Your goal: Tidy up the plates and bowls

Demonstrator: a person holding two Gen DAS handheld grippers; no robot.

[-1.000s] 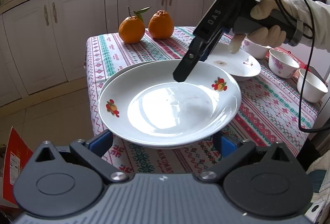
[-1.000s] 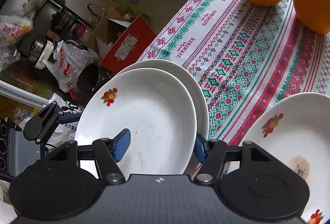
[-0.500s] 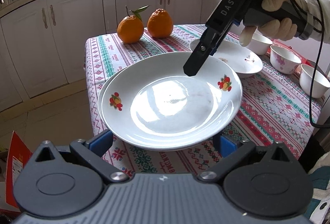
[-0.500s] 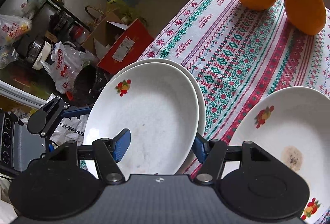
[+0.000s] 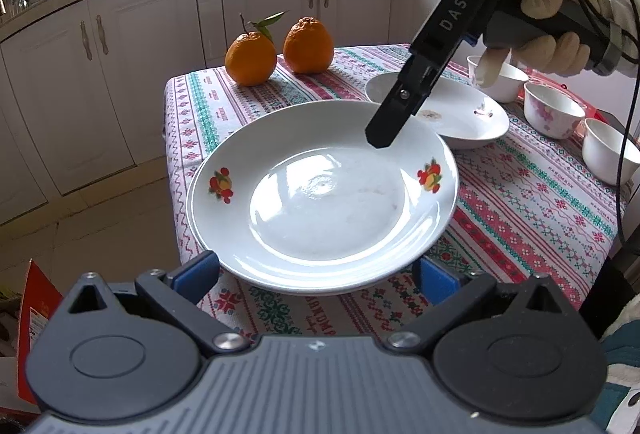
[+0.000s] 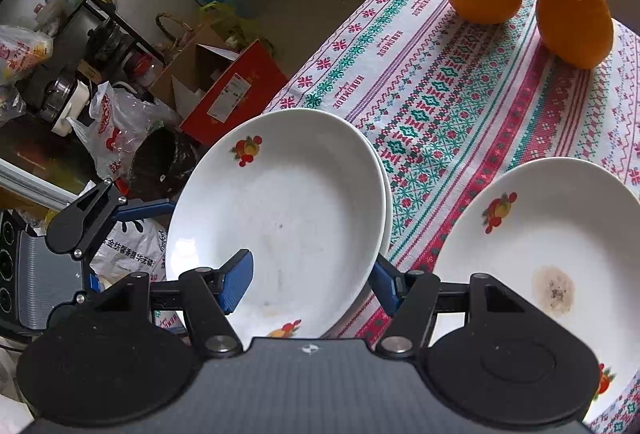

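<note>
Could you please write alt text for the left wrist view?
A white plate with fruit motifs lies on another at the corner of a patterned tablecloth, the right gripper clamped on its far rim. Behind it lie two oranges, a stained plate and three bowls.

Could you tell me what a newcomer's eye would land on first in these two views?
First the big white plate with fruit motifs, atop a second plate at the near corner of the patterned tablecloth; the right gripper straddles its rim. Next, two oranges glow at the far edge. A third plate with a brown stain lies beside the stack.
</note>
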